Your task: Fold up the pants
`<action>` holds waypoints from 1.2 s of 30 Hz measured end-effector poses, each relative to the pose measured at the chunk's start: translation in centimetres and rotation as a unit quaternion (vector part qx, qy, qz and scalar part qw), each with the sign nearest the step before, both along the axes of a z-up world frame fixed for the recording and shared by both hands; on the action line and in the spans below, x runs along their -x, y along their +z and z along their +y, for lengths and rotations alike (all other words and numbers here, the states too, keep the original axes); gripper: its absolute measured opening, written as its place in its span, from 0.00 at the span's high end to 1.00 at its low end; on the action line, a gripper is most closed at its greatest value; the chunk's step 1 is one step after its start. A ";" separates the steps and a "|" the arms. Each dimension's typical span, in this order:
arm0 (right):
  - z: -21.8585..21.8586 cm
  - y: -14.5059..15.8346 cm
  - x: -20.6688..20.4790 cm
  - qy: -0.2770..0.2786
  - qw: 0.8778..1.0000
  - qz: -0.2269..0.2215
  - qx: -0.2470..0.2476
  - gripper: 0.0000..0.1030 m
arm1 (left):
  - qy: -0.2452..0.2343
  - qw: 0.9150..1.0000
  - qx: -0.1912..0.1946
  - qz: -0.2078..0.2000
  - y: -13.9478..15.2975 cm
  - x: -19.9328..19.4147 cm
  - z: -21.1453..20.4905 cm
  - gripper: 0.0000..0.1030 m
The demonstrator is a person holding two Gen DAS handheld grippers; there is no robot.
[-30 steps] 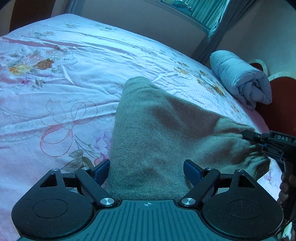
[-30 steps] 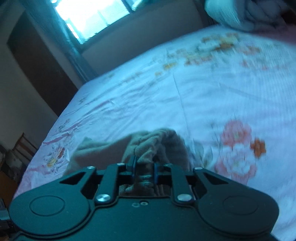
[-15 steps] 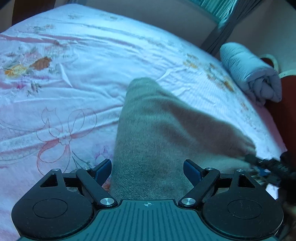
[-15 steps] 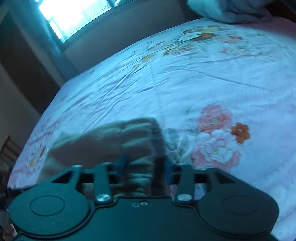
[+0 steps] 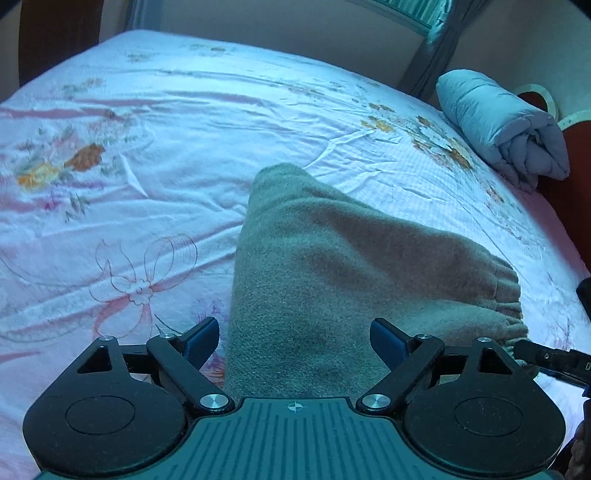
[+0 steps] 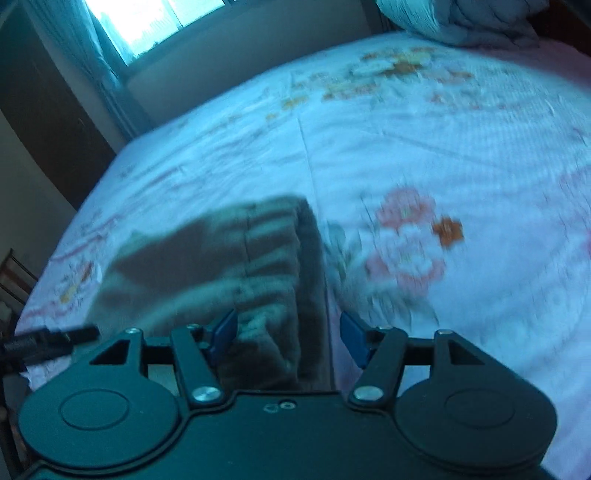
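No brand or label can be read in full: the only writing is a single pale letter, seemingly a "D", on the black body of the right gripper [image 5: 550,360] where it enters the lower right edge of the left wrist view, with the rest cut off by the frame. The pants [image 5: 332,280], a grey-brown fleecy pair, lie folded on the floral bed sheet [image 5: 147,155], their gathered elastic waistband toward the right of that view. The left gripper [image 5: 293,338] hovers over the near end of the pants with its blue pads [image 5: 201,336] spread wide; its jaws have just been opening a little further, cloth lies between them, and neither pad presses on it. In the blurred right wrist view the right gripper [image 6: 288,336] has its jaws parted too, having just been opening, with the waistband end of the pants [image 6: 236,258] between the pads, apparently unpressed. Only the left view shows the rolled pale quilt [image 5: 502,129] whole at the far right corner of the bed. Only the right view shows the bright window [image 6: 155,22], a dark wardrobe [image 6: 44,110] beside it, and the left gripper's tip [image 6: 51,338] poking in at the left edge.
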State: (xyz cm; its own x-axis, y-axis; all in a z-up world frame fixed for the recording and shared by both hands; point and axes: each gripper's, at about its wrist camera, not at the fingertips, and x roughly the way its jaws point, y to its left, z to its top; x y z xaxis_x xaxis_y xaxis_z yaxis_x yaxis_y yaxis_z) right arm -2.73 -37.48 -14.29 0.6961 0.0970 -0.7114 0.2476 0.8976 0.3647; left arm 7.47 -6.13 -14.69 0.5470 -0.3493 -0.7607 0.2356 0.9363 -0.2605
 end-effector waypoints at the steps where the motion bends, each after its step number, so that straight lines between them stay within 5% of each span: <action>1: -0.1 -0.2 0.3 -0.006 1.000 0.001 -0.018 0.47 | -0.003 1.000 -0.001 -0.003 0.2 0.2 0.1 0.14; 9: -1.6 -0.7 3.5 -0.090 0.985 0.022 -0.148 0.45 | 0.000 1.000 -0.008 -0.007 0.1 1.0 1.7 0.13; 15: -0.5 -1.7 3.7 -0.114 0.979 0.038 -0.163 0.44 | 0.010 1.000 -0.005 -0.012 0.1 1.8 3.6 0.13; 20: -0.9 -2.6 3.0 -0.141 0.952 0.015 -0.273 0.43 | 0.028 1.000 -0.005 -0.004 -0.2 1.8 5.1 0.13; 24: -1.3 -3.3 2.2 -0.170 0.944 0.016 -0.282 0.44 | 0.032 0.999 -0.006 -0.006 -0.3 2.2 5.8 0.13; 28: 0.2 -1.9 2.0 -0.142 0.967 -0.016 -0.210 0.70 | 0.037 0.999 -0.006 0.001 -0.8 2.2 6.2 0.13; 36: 2.1 4.0 -0.7 -0.073 0.979 -0.114 -0.151 0.76 | 0.052 0.999 -0.002 -0.001 -0.7 2.2 6.9 0.13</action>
